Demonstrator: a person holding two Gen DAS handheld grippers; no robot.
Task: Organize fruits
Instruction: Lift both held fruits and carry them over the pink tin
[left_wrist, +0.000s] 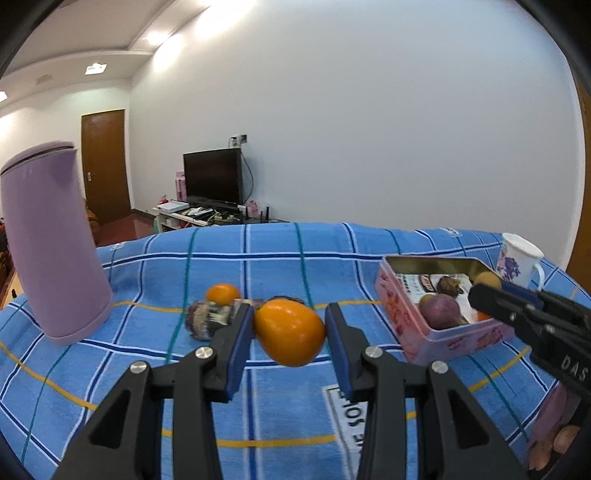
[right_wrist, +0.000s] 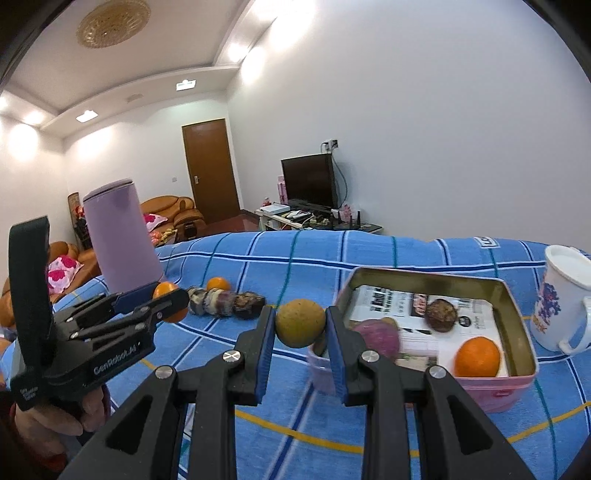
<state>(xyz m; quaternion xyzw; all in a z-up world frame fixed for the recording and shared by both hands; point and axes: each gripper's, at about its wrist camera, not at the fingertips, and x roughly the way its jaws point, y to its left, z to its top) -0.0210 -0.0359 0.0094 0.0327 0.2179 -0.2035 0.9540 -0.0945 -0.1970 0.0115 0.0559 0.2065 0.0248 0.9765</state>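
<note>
My left gripper (left_wrist: 290, 323) is shut on an orange fruit (left_wrist: 290, 332) and holds it above the blue checked cloth (left_wrist: 277, 406). My right gripper (right_wrist: 300, 325) is shut on a yellow-green round fruit (right_wrist: 300, 323), held at the near left corner of the pink tin box (right_wrist: 517, 321). The tin holds a purple fruit (right_wrist: 378, 336), a dark brown fruit (right_wrist: 440, 314) and an orange (right_wrist: 476, 356). On the cloth lie a small orange (right_wrist: 218, 283) and several dark fruits (right_wrist: 225, 301) in a row. The tin also shows in the left wrist view (left_wrist: 406, 321).
A tall purple cylinder (left_wrist: 51, 243) stands at the left of the cloth. A white flowered mug (right_wrist: 565, 295) stands right of the tin. The left gripper's body (right_wrist: 92, 339) sits at the lower left of the right wrist view.
</note>
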